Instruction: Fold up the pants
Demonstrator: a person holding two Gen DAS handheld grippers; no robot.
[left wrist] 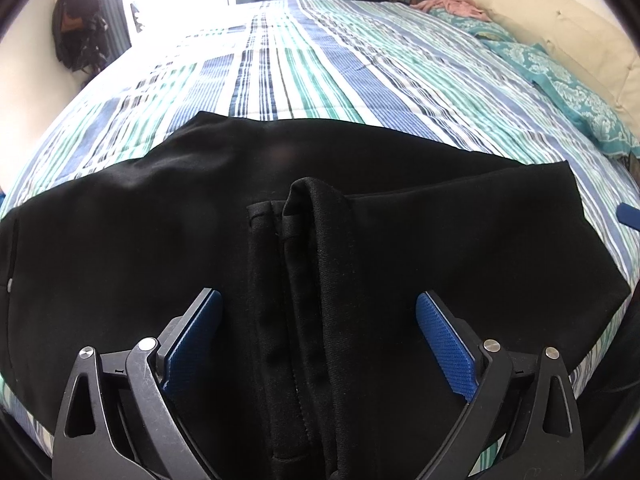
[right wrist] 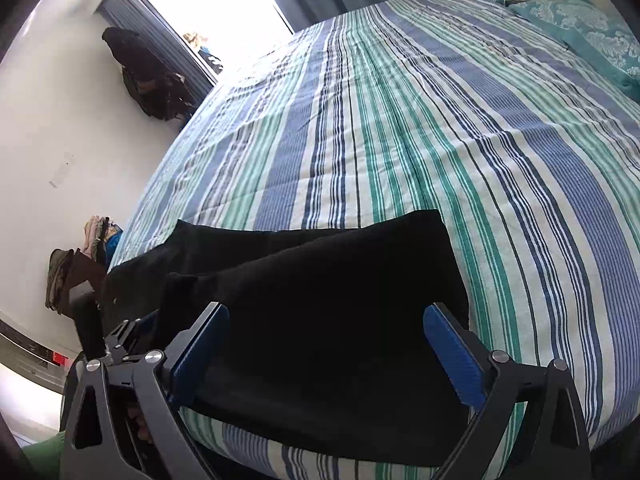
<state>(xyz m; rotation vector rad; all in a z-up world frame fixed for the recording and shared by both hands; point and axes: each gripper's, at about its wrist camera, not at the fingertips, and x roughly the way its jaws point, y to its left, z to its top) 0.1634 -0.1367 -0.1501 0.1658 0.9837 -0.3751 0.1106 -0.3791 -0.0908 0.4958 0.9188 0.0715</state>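
Pants (left wrist: 160, 216) on bed (left wrist: 360, 80), claws (left wrist: 318, 344) agape

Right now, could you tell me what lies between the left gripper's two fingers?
In the left wrist view, the black pants' bunched fold runs between the open left gripper's blue pads.

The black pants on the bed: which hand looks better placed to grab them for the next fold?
Probably the left. The left gripper is open with a raised ridge of the pants running between its fingers. The right gripper is also open but faces flat cloth near the bed's edge.
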